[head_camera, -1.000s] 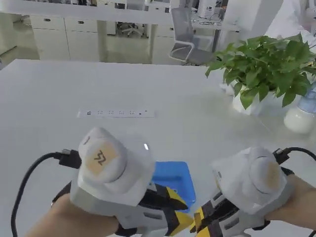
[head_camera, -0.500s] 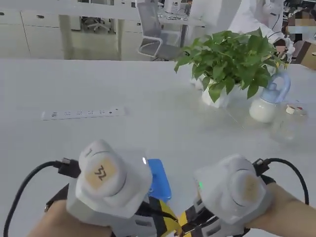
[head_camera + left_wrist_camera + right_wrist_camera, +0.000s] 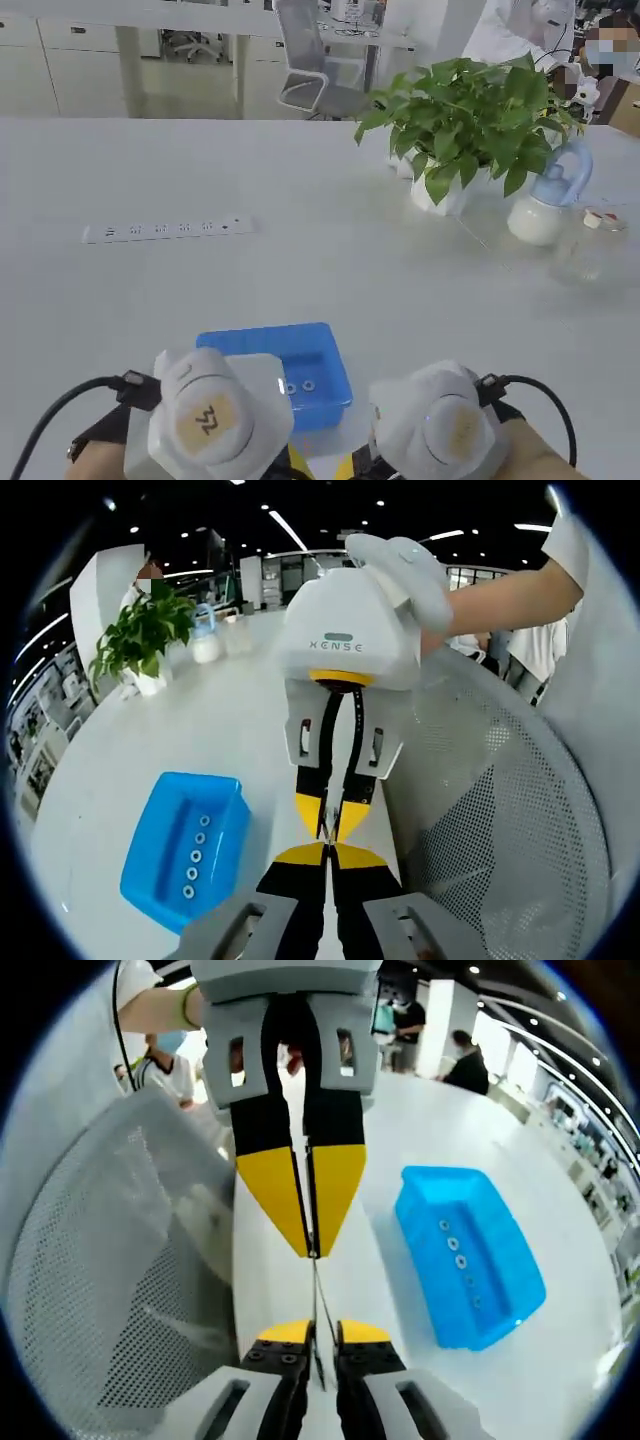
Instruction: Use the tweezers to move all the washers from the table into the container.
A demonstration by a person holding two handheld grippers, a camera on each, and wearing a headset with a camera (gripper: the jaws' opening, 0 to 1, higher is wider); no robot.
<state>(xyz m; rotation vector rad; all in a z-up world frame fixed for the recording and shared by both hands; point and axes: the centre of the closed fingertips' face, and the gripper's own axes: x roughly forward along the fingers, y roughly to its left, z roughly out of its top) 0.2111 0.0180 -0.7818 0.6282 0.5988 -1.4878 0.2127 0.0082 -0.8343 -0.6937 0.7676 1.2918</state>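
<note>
Both grippers have drawn back toward me in the last half second, so the blue container, half hidden behind them before, now lies open beyond them. Nearest me, my left gripper [image 3: 330,850] and right gripper [image 3: 318,1333] point tip to tip. Each is clamped on the thin metal tweezers [image 3: 316,1295] that run between them. Just past the two, the container [image 3: 265,333] sits on the white table [image 3: 330,260] with five washers [image 3: 195,855] in a row on its floor. Whether any washer is left on the table I cannot tell. I judge this to be a handover or re-grip of the tweezers. Next, one gripper should let go while the other keeps both arms pinched, with the tips pointing outward. Farther off to the left lies a power strip [image 3: 165,229]. At the far right stand a potted plant [image 3: 470,100] and a white bottle [image 3: 540,215].
</note>
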